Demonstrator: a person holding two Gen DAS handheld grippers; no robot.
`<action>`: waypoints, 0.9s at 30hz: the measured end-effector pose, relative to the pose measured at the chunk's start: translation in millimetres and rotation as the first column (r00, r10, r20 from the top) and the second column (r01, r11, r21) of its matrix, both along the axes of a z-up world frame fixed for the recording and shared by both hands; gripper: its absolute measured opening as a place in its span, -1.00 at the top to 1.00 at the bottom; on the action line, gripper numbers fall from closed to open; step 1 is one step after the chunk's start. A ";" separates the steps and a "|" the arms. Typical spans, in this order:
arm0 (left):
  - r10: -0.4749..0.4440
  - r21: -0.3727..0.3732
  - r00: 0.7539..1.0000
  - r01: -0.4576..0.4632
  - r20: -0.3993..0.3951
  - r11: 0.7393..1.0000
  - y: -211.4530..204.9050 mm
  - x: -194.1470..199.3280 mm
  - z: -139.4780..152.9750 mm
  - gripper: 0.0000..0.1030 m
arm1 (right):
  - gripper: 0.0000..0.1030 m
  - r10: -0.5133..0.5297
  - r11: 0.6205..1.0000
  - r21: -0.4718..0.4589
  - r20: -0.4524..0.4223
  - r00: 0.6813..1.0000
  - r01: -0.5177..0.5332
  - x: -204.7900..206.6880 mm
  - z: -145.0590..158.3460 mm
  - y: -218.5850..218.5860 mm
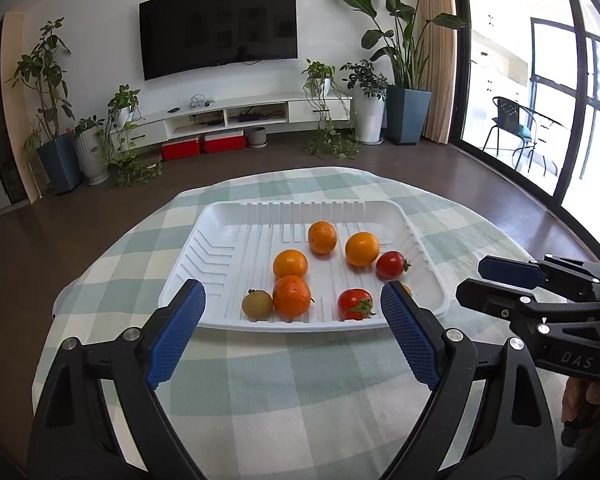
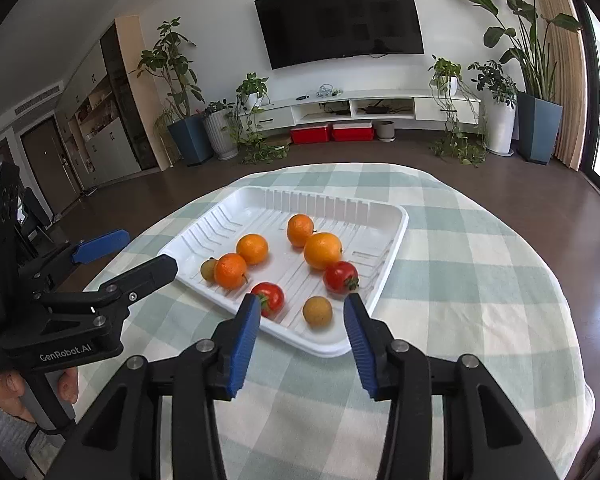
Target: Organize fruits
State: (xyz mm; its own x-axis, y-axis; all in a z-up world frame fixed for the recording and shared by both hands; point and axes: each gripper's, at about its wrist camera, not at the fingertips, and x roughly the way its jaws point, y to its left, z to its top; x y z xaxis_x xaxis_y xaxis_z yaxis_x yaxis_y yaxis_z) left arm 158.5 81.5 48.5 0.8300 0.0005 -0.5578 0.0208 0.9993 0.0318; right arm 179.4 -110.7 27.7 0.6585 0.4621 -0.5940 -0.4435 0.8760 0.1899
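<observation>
A white ribbed tray [image 1: 220, 216] [image 2: 384, 276] lies on the checked tablecloth. In it are several oranges [image 1: 292, 296] [image 2: 322, 250], two red tomatoes [image 1: 354, 303] [image 2: 341, 277] and two small yellow-brown fruits [image 1: 257, 303] [image 2: 317, 311]. My left gripper [image 1: 293, 286] is open wide just short of the tray's near edge, holding nothing. It shows again at the left of the right wrist view [image 2: 150, 249]. My right gripper [image 2: 303, 299] is open more narrowly over the tray's near corner, empty, with the yellow-brown fruit beyond its tips. It also appears at the right of the left wrist view [image 1: 473, 279].
The round table [image 2: 480, 280] has its green-and-white cloth bare around the tray. Beyond it are a dark floor, a wall television [image 1: 218, 28], a low white cabinet [image 1: 236, 114], potted plants [image 1: 62, 160] and a glass door [image 1: 540, 92] on the right. A person's hand [image 2: 66, 388] holds the left gripper's handle.
</observation>
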 end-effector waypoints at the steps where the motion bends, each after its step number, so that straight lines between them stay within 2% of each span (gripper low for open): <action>1: -0.005 0.002 1.000 0.005 0.007 1.000 -3.5 -6.4 1.9 -0.84 | 0.07 -0.002 1.000 0.000 0.004 1.000 0.002 -7.9 -0.8 -0.7; 8: -0.010 -0.041 0.999 0.011 0.034 0.999 -18.5 -47.7 15.2 -0.92 | 0.03 -0.019 1.000 -0.001 0.005 1.000 0.019 -43.5 -9.4 -6.9; 16: -0.015 -0.053 1.000 0.017 0.021 0.998 -32.4 -83.8 11.6 -0.93 | 0.02 -0.006 1.000 0.010 -0.003 1.000 0.007 -65.2 -17.1 -8.3; 24: -0.019 -0.015 1.000 0.019 0.010 1.000 -45.3 -99.3 5.1 -0.93 | 0.00 -0.001 1.000 0.002 -0.001 1.000 0.001 -78.7 -21.7 -7.6; 27: -0.026 -0.006 1.000 0.026 0.006 1.000 -50.3 -99.5 3.5 -0.94 | -0.06 -0.002 1.000 0.008 -0.001 1.000 0.002 -82.5 -22.7 -8.6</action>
